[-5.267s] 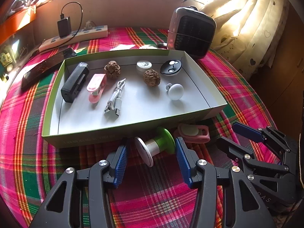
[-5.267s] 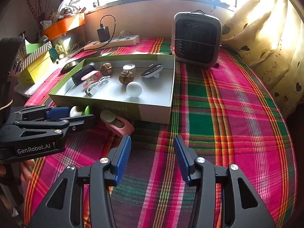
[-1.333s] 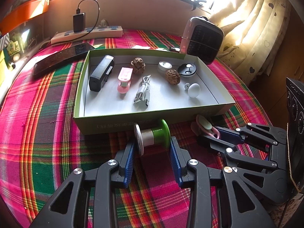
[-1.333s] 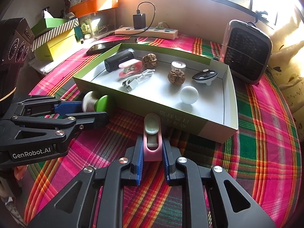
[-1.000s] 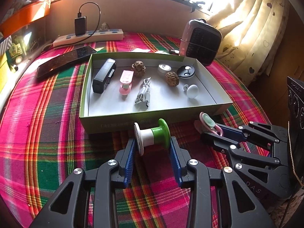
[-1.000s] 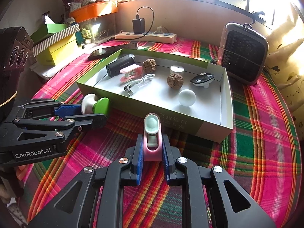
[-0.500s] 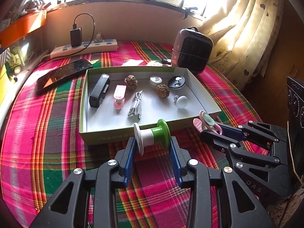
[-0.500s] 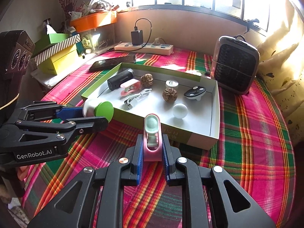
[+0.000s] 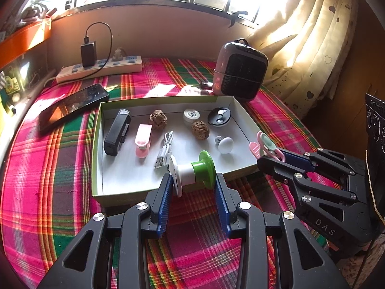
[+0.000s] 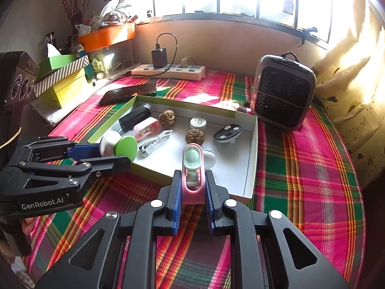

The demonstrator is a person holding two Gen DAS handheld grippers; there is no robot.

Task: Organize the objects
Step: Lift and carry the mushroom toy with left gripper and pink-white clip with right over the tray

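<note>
My left gripper [image 9: 192,180] is shut on a white and green spool [image 9: 192,168], held off the cloth over the near wall of the shallow box [image 9: 96,149]. In the right wrist view the same spool [image 10: 120,145] shows in the left gripper [image 10: 105,155] at the box's near left corner. My right gripper [image 10: 191,187] is shut on a pink clip with a pale green pad [image 10: 192,171], lifted above the box's [image 10: 252,159] near wall. From the left wrist camera that pink clip [image 9: 263,144] sits in the right gripper [image 9: 272,155] by the box's right corner.
Inside the box lie a black device [image 9: 118,132], another pink clip [image 9: 143,139], a white cable [image 9: 164,149], two walnuts [image 9: 157,119], a white ball [image 9: 225,144] and a black fob [image 9: 219,116]. A phone [image 9: 72,106], power strip [image 9: 98,68] and small heater [image 9: 240,72] stand on the plaid cloth.
Both grippers have risen with their loads, the spool and the pink clip now over the box's near wall. The box looks smaller and lower in both views.
</note>
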